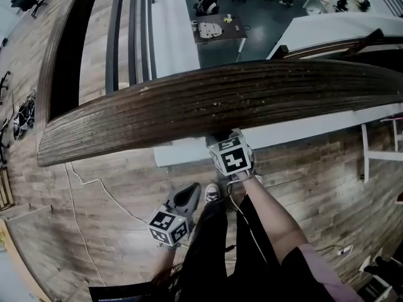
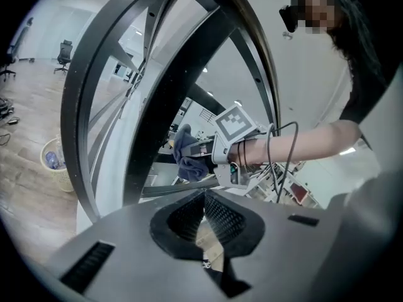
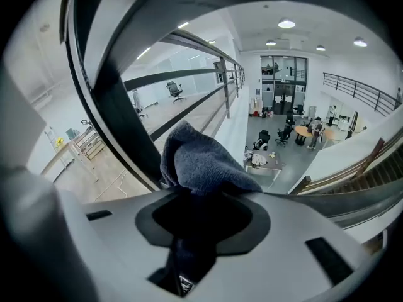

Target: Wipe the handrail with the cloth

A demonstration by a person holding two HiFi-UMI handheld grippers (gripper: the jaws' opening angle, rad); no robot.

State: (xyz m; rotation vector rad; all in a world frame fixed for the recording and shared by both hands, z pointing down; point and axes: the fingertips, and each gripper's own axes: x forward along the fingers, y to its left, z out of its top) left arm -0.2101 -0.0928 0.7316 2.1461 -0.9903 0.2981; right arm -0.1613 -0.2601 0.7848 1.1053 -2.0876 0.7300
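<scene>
A broad dark wooden handrail [image 1: 220, 99] runs across the head view. My right gripper [image 3: 203, 194] is shut on a blue-grey cloth [image 3: 203, 162], which bunches up out of the jaws. In the head view its marker cube [image 1: 232, 156] sits at the rail's near edge and its jaws are hidden under the rail. The left gripper view shows that gripper [image 2: 200, 151] holding the cloth [image 2: 187, 157] up beside the dark railing posts. My left gripper [image 1: 191, 192] hangs lower, near the person's legs, away from the rail. Its jaws [image 2: 204, 197] are shut with nothing between them.
Beyond the rail is a drop to a lower floor with a desk [image 1: 217, 29] and office chairs. A white ledge [image 1: 182, 151] runs under the rail. A thin cable [image 1: 101, 187] trails over the wooden floor. A waste basket [image 2: 55, 162] stands by the railing.
</scene>
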